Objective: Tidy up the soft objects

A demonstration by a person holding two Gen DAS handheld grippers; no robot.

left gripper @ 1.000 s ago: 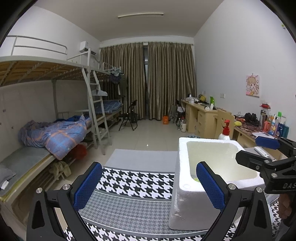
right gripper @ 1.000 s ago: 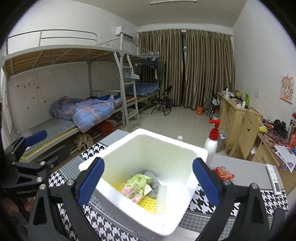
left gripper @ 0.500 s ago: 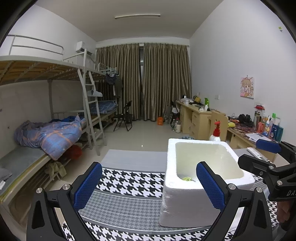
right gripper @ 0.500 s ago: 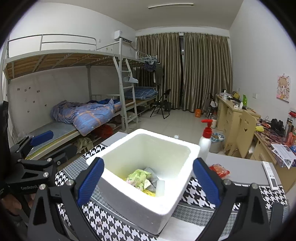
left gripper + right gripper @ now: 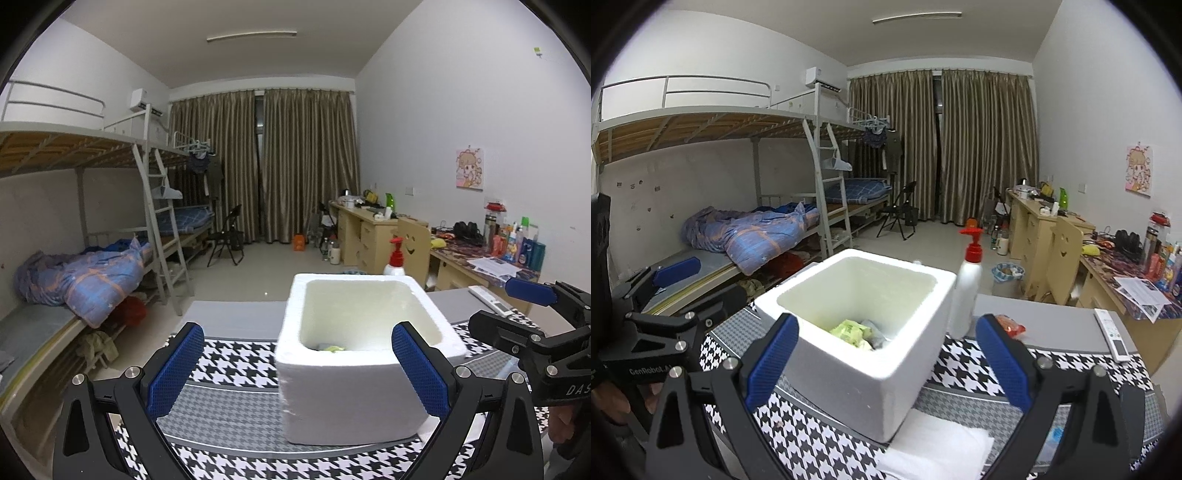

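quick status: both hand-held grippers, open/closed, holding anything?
Left hand-held gripper: open, holding nothing, in front of the white foam box.
Right hand-held gripper: open, holding nothing, box seen between its fingers.

The foam box (image 5: 351,373) wall hides most of its contents in the left wrist view; only a green scrap (image 5: 332,348) shows. The white sheet (image 5: 934,448) runs off the bottom edge.
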